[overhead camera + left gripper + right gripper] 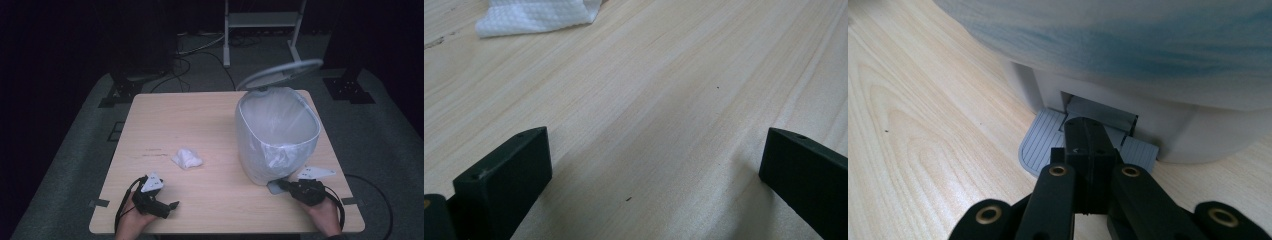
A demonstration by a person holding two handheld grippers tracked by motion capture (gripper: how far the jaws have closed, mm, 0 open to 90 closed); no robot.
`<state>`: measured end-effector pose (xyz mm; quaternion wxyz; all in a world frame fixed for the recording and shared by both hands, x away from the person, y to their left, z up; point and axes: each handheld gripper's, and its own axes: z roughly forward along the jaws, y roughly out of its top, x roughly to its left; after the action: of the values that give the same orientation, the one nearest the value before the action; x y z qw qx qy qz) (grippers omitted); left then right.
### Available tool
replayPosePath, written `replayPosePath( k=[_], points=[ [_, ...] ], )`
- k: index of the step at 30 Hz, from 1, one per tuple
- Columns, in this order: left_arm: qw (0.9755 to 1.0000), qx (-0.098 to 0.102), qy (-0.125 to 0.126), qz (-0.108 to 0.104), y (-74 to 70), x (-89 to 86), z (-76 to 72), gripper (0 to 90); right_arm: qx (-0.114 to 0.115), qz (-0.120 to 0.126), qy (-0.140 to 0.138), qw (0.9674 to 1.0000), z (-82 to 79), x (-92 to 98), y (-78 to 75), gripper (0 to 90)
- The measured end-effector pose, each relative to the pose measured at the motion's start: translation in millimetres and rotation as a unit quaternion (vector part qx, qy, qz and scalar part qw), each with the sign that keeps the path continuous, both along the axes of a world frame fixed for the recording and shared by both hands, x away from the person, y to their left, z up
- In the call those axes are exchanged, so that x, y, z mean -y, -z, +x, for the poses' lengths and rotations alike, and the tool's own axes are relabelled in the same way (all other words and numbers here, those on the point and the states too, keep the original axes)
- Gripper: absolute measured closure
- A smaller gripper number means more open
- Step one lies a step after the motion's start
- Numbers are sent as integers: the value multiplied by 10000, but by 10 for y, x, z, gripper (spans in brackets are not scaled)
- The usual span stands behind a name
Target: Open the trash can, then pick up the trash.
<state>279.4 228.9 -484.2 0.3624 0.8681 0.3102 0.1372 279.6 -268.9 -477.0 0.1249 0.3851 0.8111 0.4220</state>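
Left gripper (167, 206) low over table (210, 125), jaws spread wide, nothing between them. Crumpled paper towel (187, 158) lying ahead of it, apart, left of pedal bin (276, 135). Right gripper (286, 185) jaws pressed together, tips resting on grey foot pedal (1040, 142) at bin base, nothing clamped between. Bin lined with translucent bag (280, 120), lid (280, 73) raised behind the rim. Paper towel well apart from right gripper.

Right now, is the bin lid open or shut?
Open. The lid is tilted up behind the bin, and the right gripper is on the pedal.
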Motion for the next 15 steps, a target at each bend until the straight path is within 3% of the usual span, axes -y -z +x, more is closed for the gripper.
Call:
replayPosePath(
  k=[15],
  points=[
    [10000,-3,-1,-3,-1,-1,0,0,22,-21,35,10000,-18,-7,13,900]
  ],
)
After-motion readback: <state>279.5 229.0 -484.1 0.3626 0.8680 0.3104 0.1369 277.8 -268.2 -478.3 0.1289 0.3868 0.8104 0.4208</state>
